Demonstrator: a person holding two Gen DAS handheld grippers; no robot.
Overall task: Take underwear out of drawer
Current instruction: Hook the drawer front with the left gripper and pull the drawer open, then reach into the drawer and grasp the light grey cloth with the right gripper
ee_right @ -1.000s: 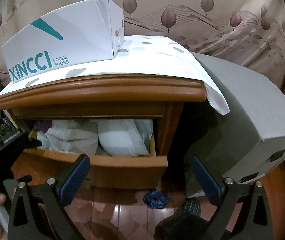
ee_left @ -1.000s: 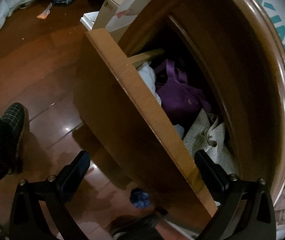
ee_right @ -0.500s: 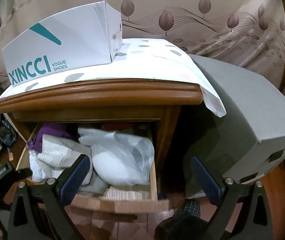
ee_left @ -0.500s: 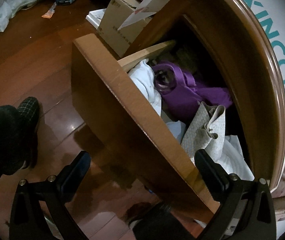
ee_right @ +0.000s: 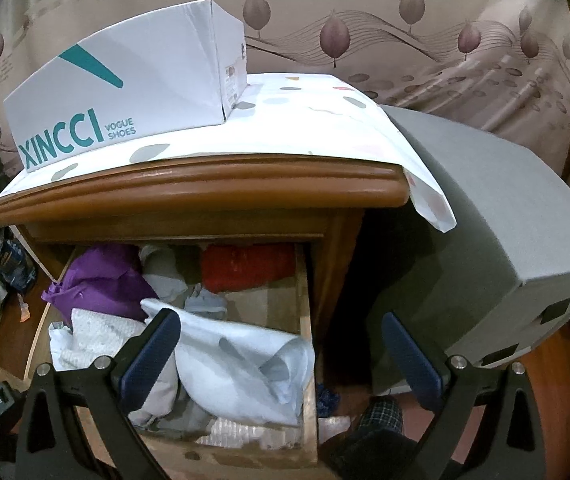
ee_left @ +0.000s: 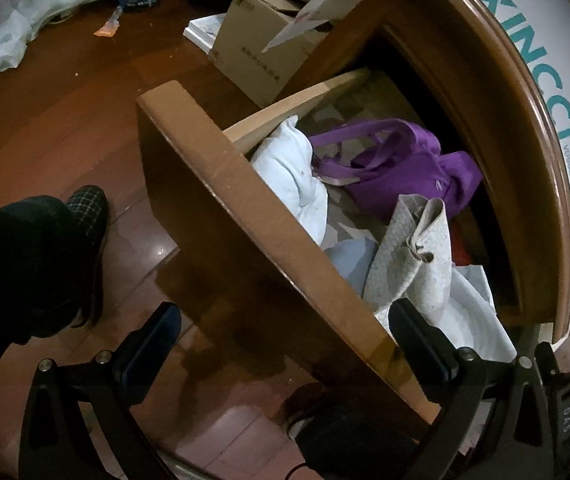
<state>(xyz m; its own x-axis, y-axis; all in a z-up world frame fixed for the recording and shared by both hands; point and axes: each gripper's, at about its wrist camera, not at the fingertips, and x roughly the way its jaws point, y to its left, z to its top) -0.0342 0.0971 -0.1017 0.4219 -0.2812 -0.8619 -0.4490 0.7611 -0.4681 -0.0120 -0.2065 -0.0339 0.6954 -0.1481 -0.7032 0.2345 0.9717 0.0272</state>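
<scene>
Drawer [ee_right: 305, 280]: pulled out of nightstand, long axis toward camera. Contents, left to right: purple garment [ee_right: 101, 276], white patterned underwear [ee_right: 101, 332], pale bundle [ee_right: 241, 364]; red fabric [ee_right: 245, 266] at back. Left gripper [ee_left: 281, 344], right gripper [ee_right: 281, 356]: fingers spread, empty.

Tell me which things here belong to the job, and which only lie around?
Belong: drawer; clothes inside, such as the purple garment and white patterned cloth.
Lying about: shoe box; cardboard box; grey box.
</scene>
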